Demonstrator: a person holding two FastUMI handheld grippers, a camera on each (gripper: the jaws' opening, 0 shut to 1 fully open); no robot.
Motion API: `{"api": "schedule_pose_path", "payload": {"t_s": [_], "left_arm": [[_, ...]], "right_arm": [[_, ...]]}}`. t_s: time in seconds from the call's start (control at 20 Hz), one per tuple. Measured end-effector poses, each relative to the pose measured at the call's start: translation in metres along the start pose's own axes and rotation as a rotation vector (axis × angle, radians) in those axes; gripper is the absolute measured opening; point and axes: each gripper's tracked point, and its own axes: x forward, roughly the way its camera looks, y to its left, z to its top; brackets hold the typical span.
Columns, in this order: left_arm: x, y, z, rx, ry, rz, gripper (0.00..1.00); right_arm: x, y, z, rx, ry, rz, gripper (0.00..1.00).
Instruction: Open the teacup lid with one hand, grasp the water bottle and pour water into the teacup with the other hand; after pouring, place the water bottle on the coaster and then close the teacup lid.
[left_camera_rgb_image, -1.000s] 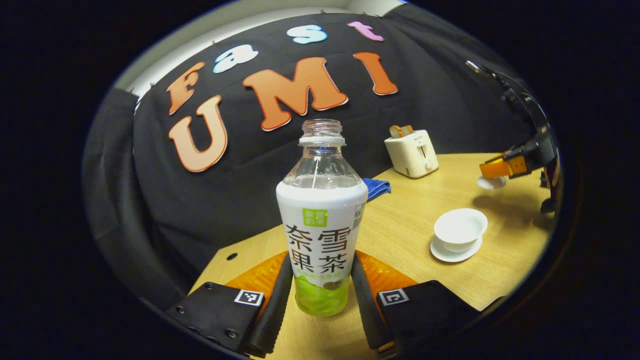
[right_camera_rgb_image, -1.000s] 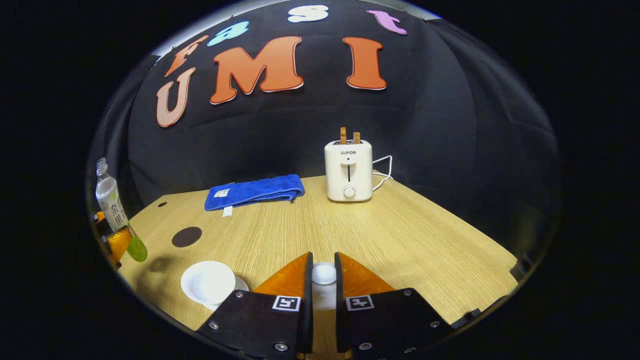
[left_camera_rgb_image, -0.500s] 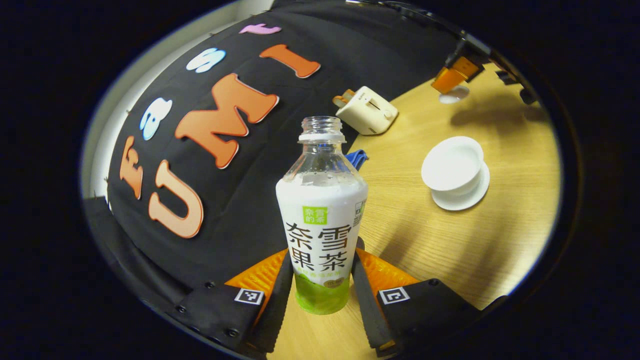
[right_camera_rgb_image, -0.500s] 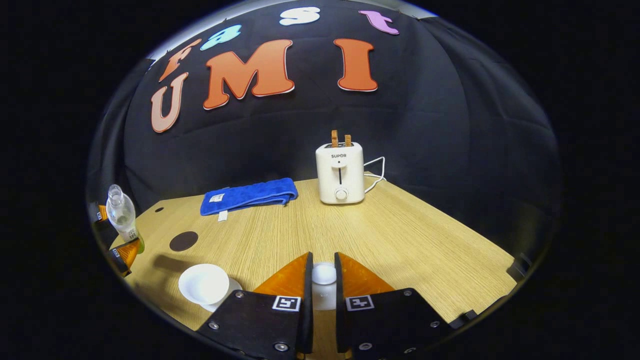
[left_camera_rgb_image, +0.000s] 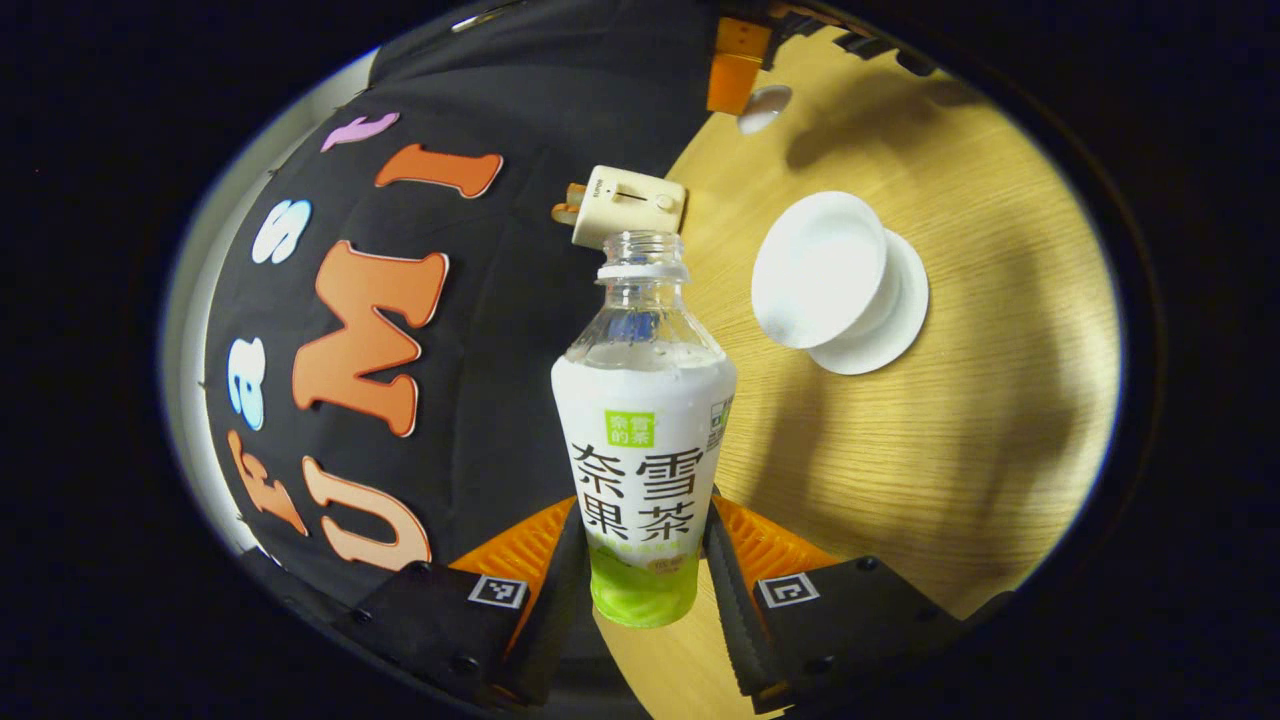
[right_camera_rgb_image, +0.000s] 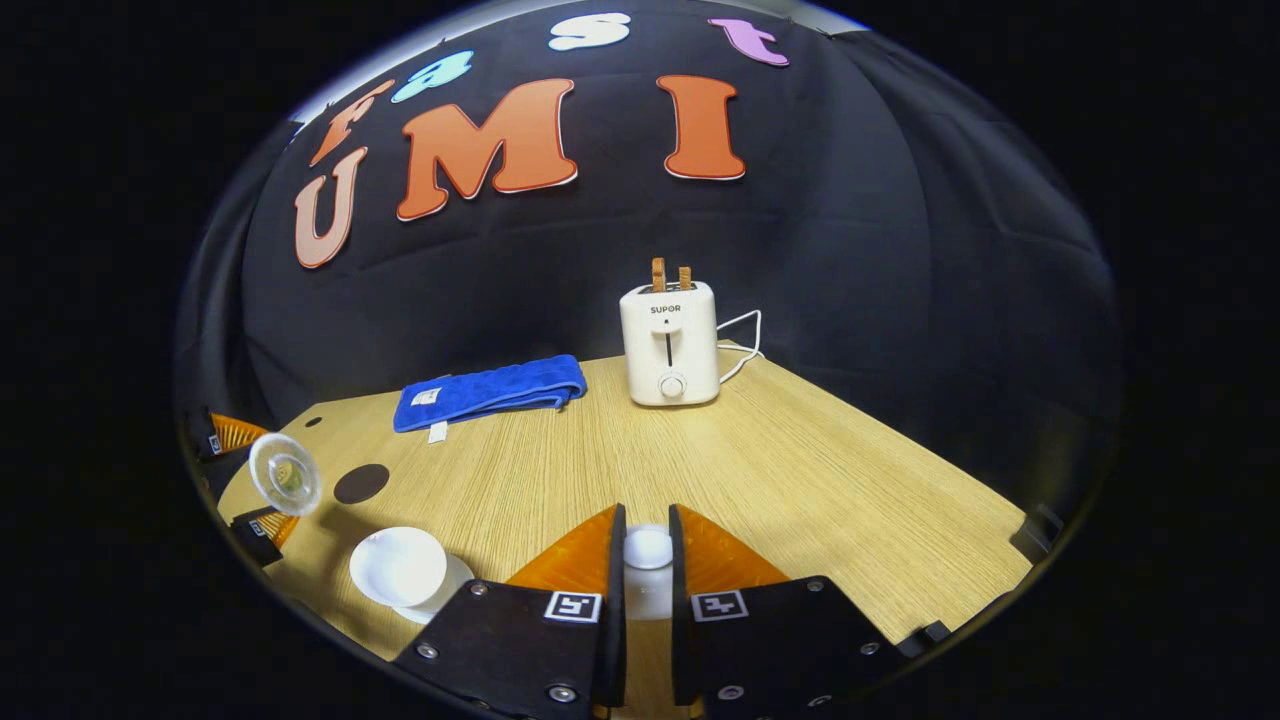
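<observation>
a: left gripper view first. what is the left gripper doing?

b: it holds the bottle, both fingers pressed on the lower part of the label. the bottle is uncapped, its mouth near the toaster in the picture. the table stands on end here, so this gripper is rolled hard to one side.

a: and the cup?

b: the cup sits open on its saucer, to the right of the bottle's neck and apart from it. bare wood lies all around the saucer. further up, the right gripper holds the lid near the top edge of the picture.

a: right gripper view?

b: the right gripper is drawn narrow on the lid's knob, a finger on each side. the table ahead is open wood as far as the toaster and the blue cloth along the back edge. the table's right edge is bare.

a: the left side?

b: busier. the cup on its saucer sits near the front edge. the dark coaster lies beyond it, apart. the bottle, in the left gripper, is tipped with its mouth toward the camera, just left of the coaster and above the cup in the picture.
</observation>
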Motion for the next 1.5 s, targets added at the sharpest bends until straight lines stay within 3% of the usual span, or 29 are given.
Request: {"api": "schedule_pose_path", "payload": {"t_s": [0.3, 0.65, 0.95, 1.5], "left_arm": [[0.004, -0.009, 0.011, 0.174, 0.006, -0.058, 0.69], [0.009, 0.001, 0.015, 0.341, 0.025, -0.067, 0.69], [0.010, 0.006, 0.016, 0.429, 0.036, -0.083, 0.69], [0.009, 0.022, 0.020, 0.583, 0.049, -0.045, 0.69]], "right_arm": [[0.000, -0.005, 0.000, 0.008, 0.003, -0.006, 0.18], [-0.002, -0.007, 0.000, 0.012, 0.004, -0.005, 0.18], [-0.003, -0.009, 0.001, 0.016, 0.002, -0.007, 0.19], [-0.003, -0.010, 0.000, 0.016, 0.006, -0.006, 0.18]]}}
